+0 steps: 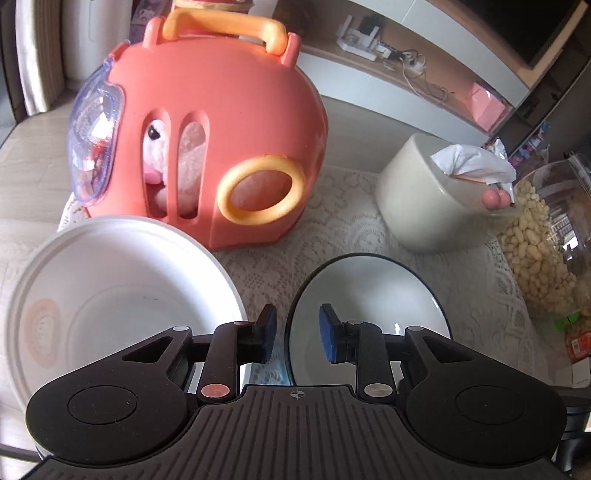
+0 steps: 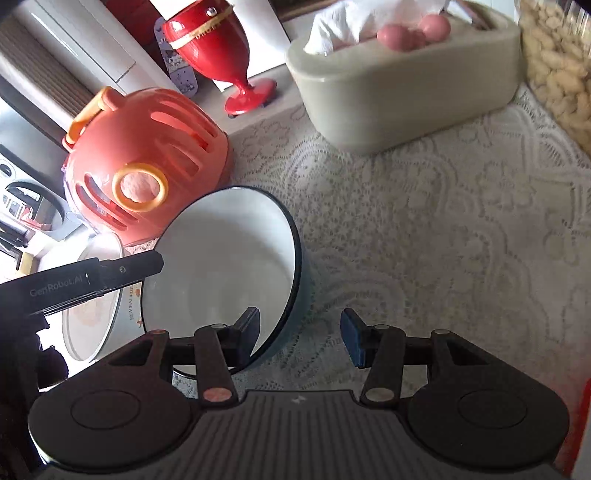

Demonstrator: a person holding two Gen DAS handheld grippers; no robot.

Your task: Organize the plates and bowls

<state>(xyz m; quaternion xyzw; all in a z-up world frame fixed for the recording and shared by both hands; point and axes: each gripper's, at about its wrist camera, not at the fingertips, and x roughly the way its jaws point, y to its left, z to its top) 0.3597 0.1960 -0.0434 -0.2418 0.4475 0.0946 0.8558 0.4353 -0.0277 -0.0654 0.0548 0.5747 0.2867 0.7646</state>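
Now: two bowls side by side on lace

Lower left in the left wrist view sits the white bowl (image 1: 110, 295); beside it, centre, the dark-rimmed bowl (image 1: 365, 295). The left gripper (image 1: 297, 332) hangs released between them. The right gripper (image 2: 299, 338) straddles the dark-rimmed bowl's edge, released. A carrier (image 1: 207, 129) stands behind.

Table (image 1: 22, 236): pale, wood-grained, partly covered by a white lace cloth (image 2: 424, 221). Long white and wood-toned cabinet (image 1: 424, 79): set against the far wall, its open shelf laden with cables and small devices. Dark television screen (image 1: 535, 26): mounted above the cabinet. Beige curtain (image 1: 40, 55): hung at far left. Soft daylight is cast across the surfaces.
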